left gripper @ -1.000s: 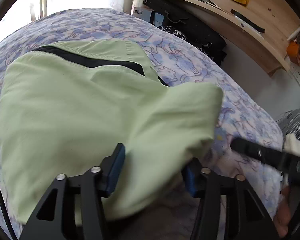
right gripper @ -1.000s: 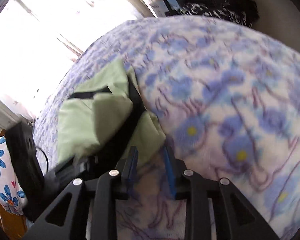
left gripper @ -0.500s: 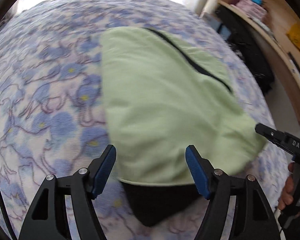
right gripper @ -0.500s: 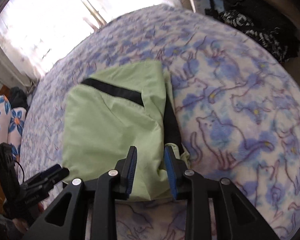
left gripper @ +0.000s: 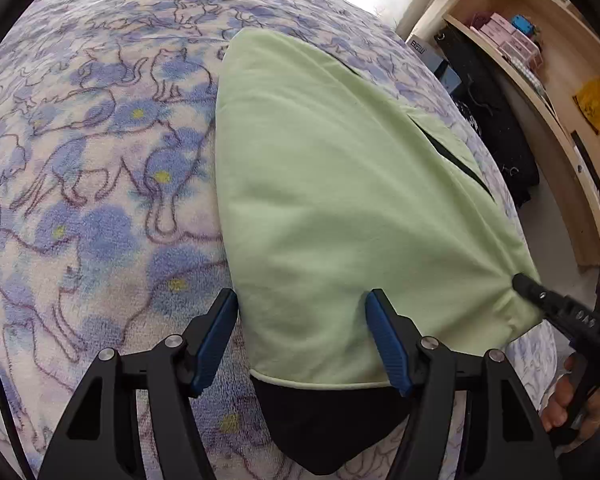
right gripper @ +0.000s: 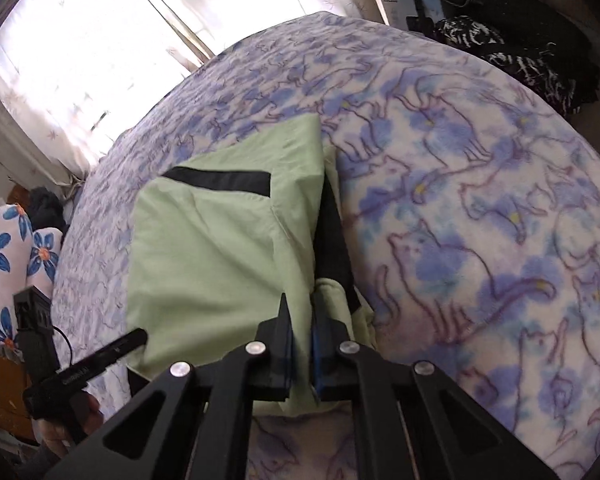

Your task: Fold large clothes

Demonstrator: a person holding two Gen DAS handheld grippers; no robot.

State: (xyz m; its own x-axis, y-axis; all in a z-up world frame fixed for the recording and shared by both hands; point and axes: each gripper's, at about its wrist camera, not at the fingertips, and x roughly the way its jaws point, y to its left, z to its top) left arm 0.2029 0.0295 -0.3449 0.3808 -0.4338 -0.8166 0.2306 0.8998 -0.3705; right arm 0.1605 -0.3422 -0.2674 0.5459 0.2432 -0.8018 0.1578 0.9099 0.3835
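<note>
Bed point(left gripper: 80, 168) under a fleece blanket printed with blue cats, window behind, wooden shelves point(left gripper: 560, 92) to one side. Light-green garment with black trim point(left gripper: 340, 200) lies folded near the bed's near edge, a black panel showing under its near hem.

Change: right tongs point(right gripper: 302, 320) have just been closing and now pinch the garment's near right corner, green cloth caught between the blue pads. Left tongs point(left gripper: 302, 332) stand wide apart, straddling the near left hem without pressing on it; their jaws have just narrowed slightly. Half a second ago the right pads stood apart over that same edge.

Judgement: one corner secured, the other not yet; next fold likely needs the left grip.

Writing: white box beside the shelves point(left gripper: 418, 50) bears dark letters, unreadable. Lettering on the tong arms too blurred to read.
</note>
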